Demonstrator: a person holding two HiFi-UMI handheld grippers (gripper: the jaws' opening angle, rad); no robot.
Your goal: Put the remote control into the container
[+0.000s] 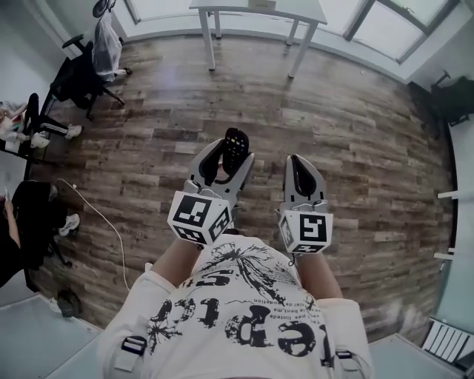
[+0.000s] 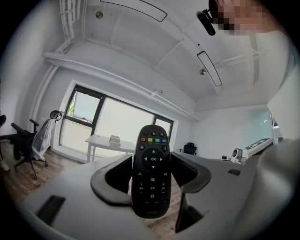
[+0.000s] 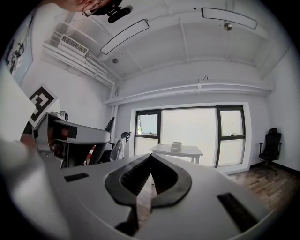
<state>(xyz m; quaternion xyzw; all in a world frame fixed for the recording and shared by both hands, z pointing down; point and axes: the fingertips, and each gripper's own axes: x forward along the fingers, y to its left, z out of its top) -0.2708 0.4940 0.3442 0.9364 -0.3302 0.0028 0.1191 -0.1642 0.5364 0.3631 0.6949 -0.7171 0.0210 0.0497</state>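
Observation:
A black remote control [image 2: 151, 171] with coloured buttons stands upright between the jaws of my left gripper [image 2: 151, 180], which is shut on it. In the head view the remote control [image 1: 234, 145] sticks out past the left gripper [image 1: 222, 164], held above the wooden floor. My right gripper [image 1: 302, 172] is beside it, a little to the right, with its jaws closed together and nothing between them. From the right gripper view the right gripper [image 3: 151, 161] tips meet, and the left gripper [image 3: 75, 136] shows at the left. No container is in view.
A white table [image 1: 259, 11] stands by the windows ahead, with a small box [image 2: 115, 140] on it. Black office chairs [image 1: 78, 78] are at the left, another chair [image 3: 271, 143] at the right. A cable [image 1: 104, 222] runs across the floor. People sit at the left edge.

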